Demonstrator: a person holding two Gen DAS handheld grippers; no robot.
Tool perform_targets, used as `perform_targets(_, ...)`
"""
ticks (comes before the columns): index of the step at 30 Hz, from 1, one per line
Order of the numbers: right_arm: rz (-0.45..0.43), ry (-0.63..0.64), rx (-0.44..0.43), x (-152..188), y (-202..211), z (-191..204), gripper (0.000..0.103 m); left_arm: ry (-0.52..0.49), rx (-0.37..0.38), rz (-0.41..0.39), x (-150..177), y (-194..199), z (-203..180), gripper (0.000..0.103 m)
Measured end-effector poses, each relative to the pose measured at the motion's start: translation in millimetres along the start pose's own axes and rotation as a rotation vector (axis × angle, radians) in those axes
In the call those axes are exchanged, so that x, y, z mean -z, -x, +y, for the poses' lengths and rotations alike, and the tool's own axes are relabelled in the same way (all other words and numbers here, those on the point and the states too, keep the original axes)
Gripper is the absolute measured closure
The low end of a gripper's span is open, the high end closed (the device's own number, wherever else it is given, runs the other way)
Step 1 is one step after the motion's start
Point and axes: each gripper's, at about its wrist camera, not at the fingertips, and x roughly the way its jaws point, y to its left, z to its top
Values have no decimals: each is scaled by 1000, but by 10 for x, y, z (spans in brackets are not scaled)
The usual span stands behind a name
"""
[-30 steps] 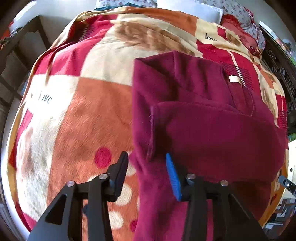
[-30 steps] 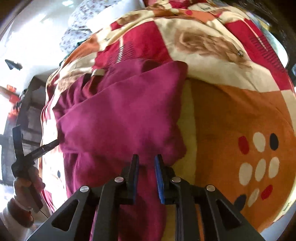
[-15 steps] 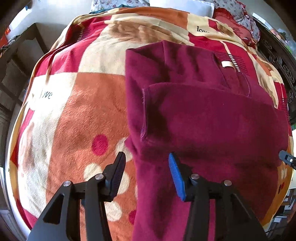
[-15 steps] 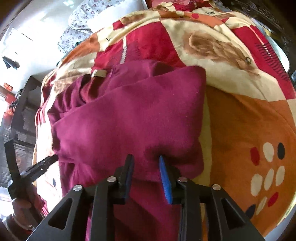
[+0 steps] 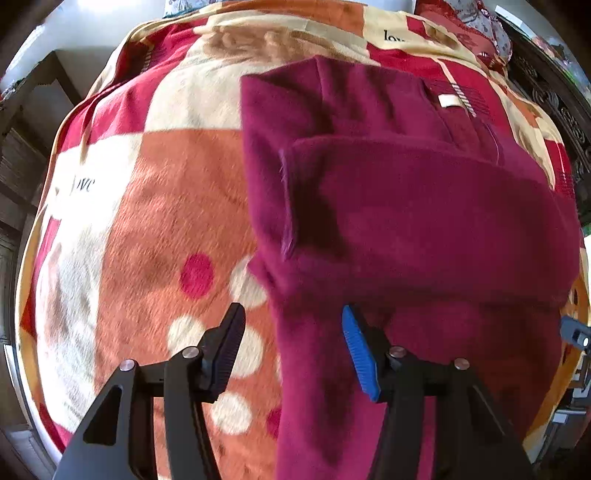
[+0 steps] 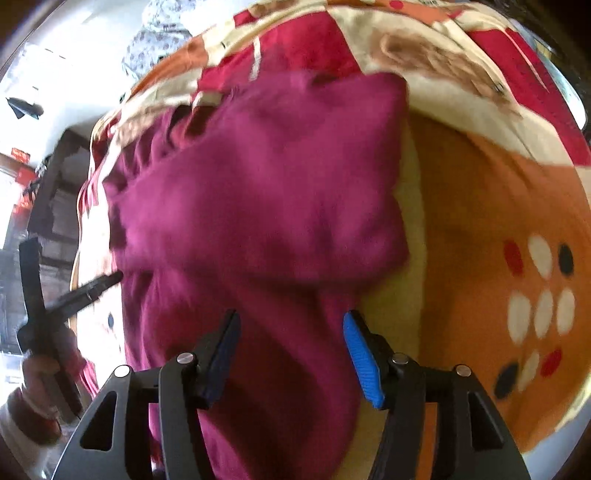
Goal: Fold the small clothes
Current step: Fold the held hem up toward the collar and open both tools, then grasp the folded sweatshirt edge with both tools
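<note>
A maroon fleece garment point(image 5: 406, 206) lies partly folded on a patterned bed blanket point(image 5: 155, 206), one layer turned over the rest, a small white label near its far end. My left gripper point(image 5: 291, 347) is open and empty over the garment's near left edge. In the right wrist view the same garment point(image 6: 266, 192) fills the middle. My right gripper point(image 6: 291, 347) is open and empty over the garment's near right edge. The left gripper and the hand holding it show at the left of the right wrist view point(image 6: 66, 299).
The blanket point(image 6: 498, 221) of red, orange and cream patches covers the whole bed. Pillows point(image 5: 476, 22) lie at the far end. Dark wooden furniture point(image 5: 26, 147) stands to the left of the bed and a carved dark frame point(image 5: 561, 110) to the right.
Both grippers have opened wider; the right one went from nearly shut to open. Both have drawn back slightly toward the garment's near end. The garment's folded layer has stayed in place.
</note>
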Motion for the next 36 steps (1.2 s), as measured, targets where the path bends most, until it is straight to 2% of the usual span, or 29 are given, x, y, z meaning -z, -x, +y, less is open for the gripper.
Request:
perform_targets(4,64,-55,5,330,61,-197,40,28,27,24,277,130,172,45)
perform_targets(8,118,-80,14,540,17,-295,40,38,19,46,623,214,311,45)
perform_targets(13,130,-84,22,678,-63,-367,40,6,-3,95,1085,229,370,45)
perform_targets(15,137,-106,-12,698,-138,-394,40,13,1,133,1256,205,402,45)
perform_targets(16,137,-106,-28,709,-161,-393,52,21,7,148,1318,196,415,45)
perform_targets(17,137,-89,-30,725,-191,-381,88,28,11,160,1371,188,425,45)
perform_targets(18,140,-71,-15,726,-207,-354,92,31,12,175,1447,182,432,45)
perform_targets(22,140,-25,13,718,-167,-276,92,29,20,190,1599,222,425,45)
perform_targets(25,154,-13,-19,713,-107,-244,89,24,41,194,1709,298,426,45)
perform_targets(27,174,1,-33,740,-57,-215,82,20,58,205,1808,352,396,45)
perform_targets(30,221,18,-51,829,-30,-173,63,11,80,234,1985,393,358,41)
perform_targets(36,291,94,-43,1093,-20,-32,58,12,104,323,2346,363,325,40)
